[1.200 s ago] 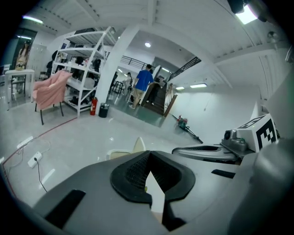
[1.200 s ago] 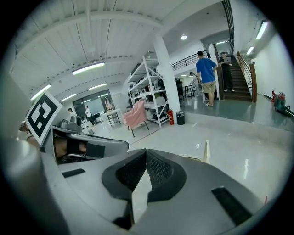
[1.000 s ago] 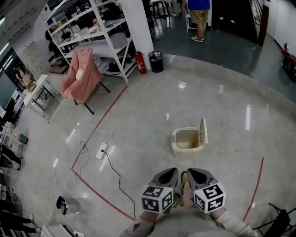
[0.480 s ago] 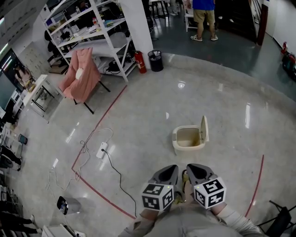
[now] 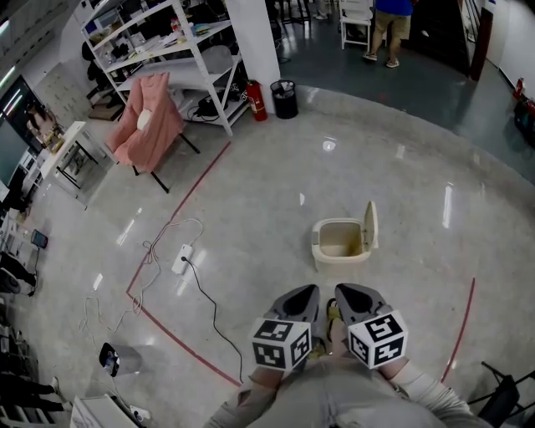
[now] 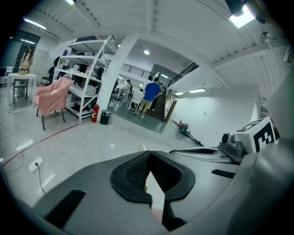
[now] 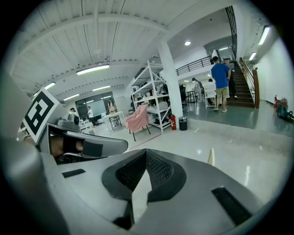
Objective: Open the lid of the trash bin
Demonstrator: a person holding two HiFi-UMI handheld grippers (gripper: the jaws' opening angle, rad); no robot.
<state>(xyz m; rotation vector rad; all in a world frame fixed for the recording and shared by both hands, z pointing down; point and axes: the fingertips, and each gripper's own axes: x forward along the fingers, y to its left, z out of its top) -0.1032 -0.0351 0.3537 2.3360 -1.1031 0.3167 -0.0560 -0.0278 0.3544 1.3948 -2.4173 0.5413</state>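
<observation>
In the head view, a small cream trash bin (image 5: pixel 339 242) stands on the floor ahead of me. Its lid (image 5: pixel 369 226) is tipped up on the right side and the inside shows empty. Both grippers are held close to my body, well short of the bin. The left gripper (image 5: pixel 307 292) and the right gripper (image 5: pixel 344 290) lie side by side, each shut on nothing. In the left gripper view the left gripper (image 6: pixel 149 154) hides all but the lid's tip (image 6: pixel 141 148). Past the right gripper (image 7: pixel 146 152) the lid (image 7: pixel 211 157) shows on edge.
A white power strip (image 5: pixel 181 259) with trailing cables lies on the floor to the left, beside a red tape line (image 5: pixel 170 226). Further back stand a pink-draped chair (image 5: pixel 146 125), white shelves (image 5: pixel 180 50), a fire extinguisher (image 5: pixel 254 99) and a black bin (image 5: pixel 285 98). A person (image 5: pixel 391 21) stands far behind.
The view has shifted slightly and the bin sits a little higher in it. Both grippers stay together near my body. The person at the back has walked to the right.
</observation>
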